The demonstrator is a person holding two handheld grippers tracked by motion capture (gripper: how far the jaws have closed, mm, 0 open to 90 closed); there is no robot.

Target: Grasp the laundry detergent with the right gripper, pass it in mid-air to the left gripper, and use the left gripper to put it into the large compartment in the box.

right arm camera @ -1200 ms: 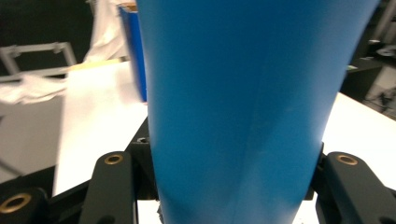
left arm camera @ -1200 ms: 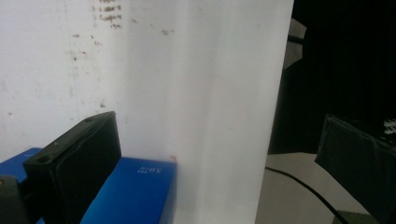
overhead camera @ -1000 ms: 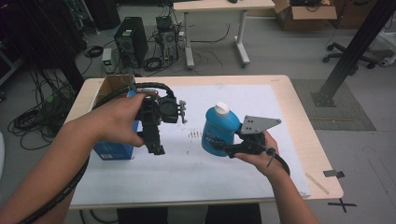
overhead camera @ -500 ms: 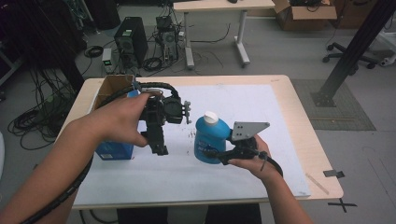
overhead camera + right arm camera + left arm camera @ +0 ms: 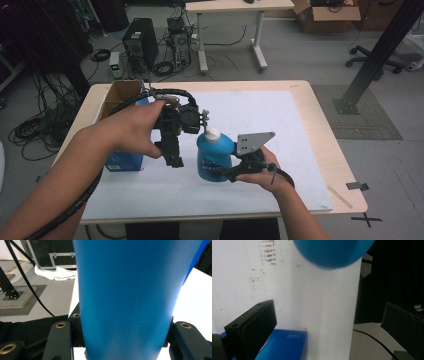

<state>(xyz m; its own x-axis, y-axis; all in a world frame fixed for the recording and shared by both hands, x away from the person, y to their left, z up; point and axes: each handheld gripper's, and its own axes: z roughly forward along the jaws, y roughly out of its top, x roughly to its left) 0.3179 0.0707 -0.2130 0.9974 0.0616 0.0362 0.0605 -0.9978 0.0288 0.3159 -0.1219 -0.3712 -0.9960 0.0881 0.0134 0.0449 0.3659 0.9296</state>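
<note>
Two black grippers over white-covered table [image 5: 280, 130], seen from high view: right gripper [image 5: 220, 172] clamped on round blue plastic bottle with white cap [image 5: 215, 152], left gripper [image 5: 172, 157] just beside bottle, pointing down, above blue cardboard box [image 5: 124, 161]. From left gripper view: jaws standing wide apart, nothing between, bottle [image 5: 332, 252] ahead, box [image 5: 287, 345] below. From right gripper view: both jaws pressing bottle [image 5: 130, 297] sides.
</note>
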